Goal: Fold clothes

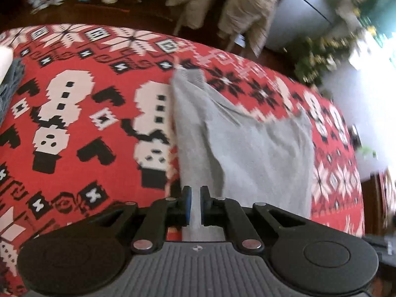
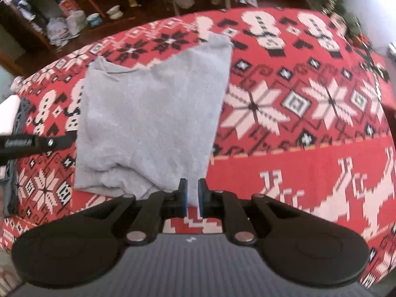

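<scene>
A grey garment [image 1: 247,143] lies partly folded on a red patterned cloth [image 1: 86,178] that covers the surface. In the left wrist view my left gripper [image 1: 195,205] is shut on a near edge of the garment, and a strip of grey fabric runs between its blue pads. In the right wrist view the grey garment [image 2: 153,113] spreads away from me as a rough rectangle. Its near right corner sits pinched between the pads of my right gripper [image 2: 192,198]. A black part of the other gripper [image 2: 37,144] shows at the left edge, beside the garment.
A small pile of blue-grey and white clothes [image 2: 17,113] lies at the left end of the red cloth [image 2: 297,160]; the pile [image 1: 10,84] shows in the left wrist view too. Beyond the far edge are shelves with bowls [image 2: 115,11], hanging beige clothes [image 1: 237,7] and a plant [image 1: 319,57].
</scene>
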